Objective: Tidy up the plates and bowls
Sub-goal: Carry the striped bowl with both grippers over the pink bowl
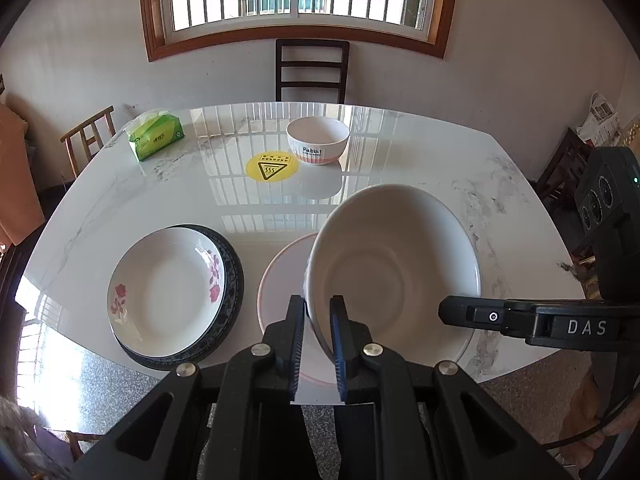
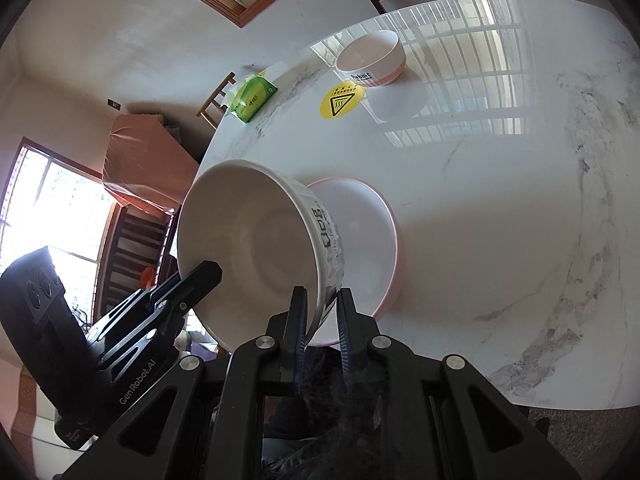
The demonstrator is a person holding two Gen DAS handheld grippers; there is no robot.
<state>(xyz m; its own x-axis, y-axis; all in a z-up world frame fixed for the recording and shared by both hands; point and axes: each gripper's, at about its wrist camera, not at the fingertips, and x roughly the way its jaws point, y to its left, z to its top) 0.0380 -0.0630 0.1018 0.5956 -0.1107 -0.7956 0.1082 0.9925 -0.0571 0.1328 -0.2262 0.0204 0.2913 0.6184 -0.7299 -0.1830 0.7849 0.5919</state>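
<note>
Large bowl (image 1: pixel 392 276): white, ribbed outside, held up and tilted, both grippers on its near rim at opposite sides.
Left gripper (image 1: pixel 318 320): fingers clamped on the rim's left edge.
Right gripper (image 2: pixel 322 316): fingers clamped on the rim's right edge, wall between the pads.
Pink-rimmed plate (image 2: pixel 360 232): flat on the marble table (image 1: pixel 500 200), directly beneath and just beyond the bowl.
Key relation: bowl hangs over this plate; judged next move is straight down.
Other dishes: rose-patterned plate (image 1: pixel 168 288) stacked on a dark plate (image 1: pixel 234 280) at left; Rabbit bowl (image 1: pixel 318 140) far side, well apart.
</note>
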